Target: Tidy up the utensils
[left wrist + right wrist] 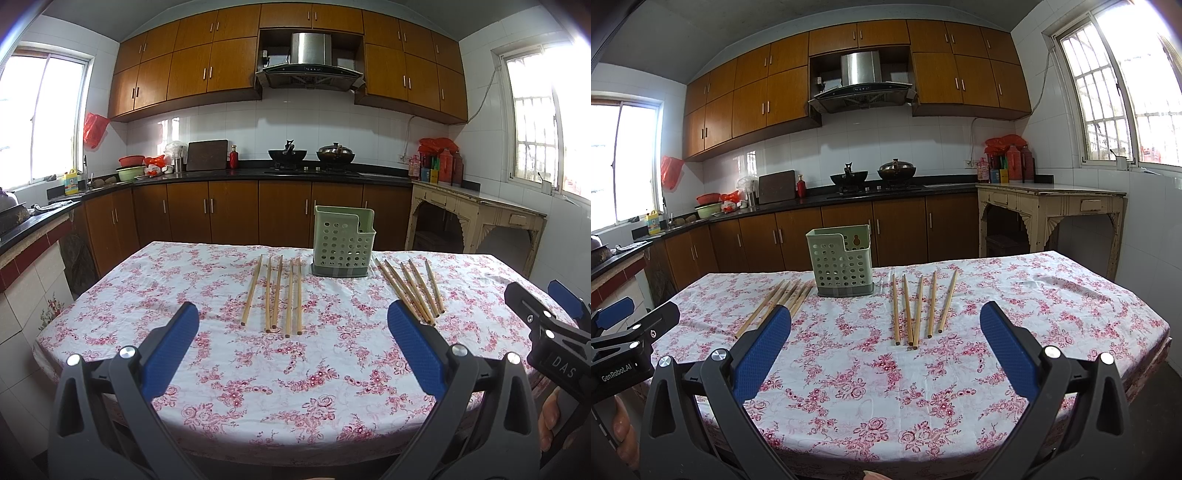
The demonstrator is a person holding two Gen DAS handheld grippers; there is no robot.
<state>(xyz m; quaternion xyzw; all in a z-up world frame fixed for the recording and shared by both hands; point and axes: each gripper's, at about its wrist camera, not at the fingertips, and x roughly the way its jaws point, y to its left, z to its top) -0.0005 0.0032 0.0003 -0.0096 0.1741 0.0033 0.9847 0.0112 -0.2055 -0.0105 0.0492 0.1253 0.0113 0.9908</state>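
A green perforated utensil holder [343,242] stands on the floral tablecloth near the table's far edge; it also shows in the right wrist view [842,260]. Several wooden chopsticks lie in a left group [277,295] and a right group [410,288] on either side of it. The right wrist view shows the right group [919,306] and the left group [779,302]. My left gripper [293,325] is open and empty above the near part of the table. My right gripper [886,325] is open and empty, short of the right group.
The table [295,387] has a pink floral cloth. My right gripper's body [546,325] shows at the right of the left wrist view. Kitchen cabinets and a stove with two woks [310,155] stand behind. A cream side table [1052,206] stands at the right.
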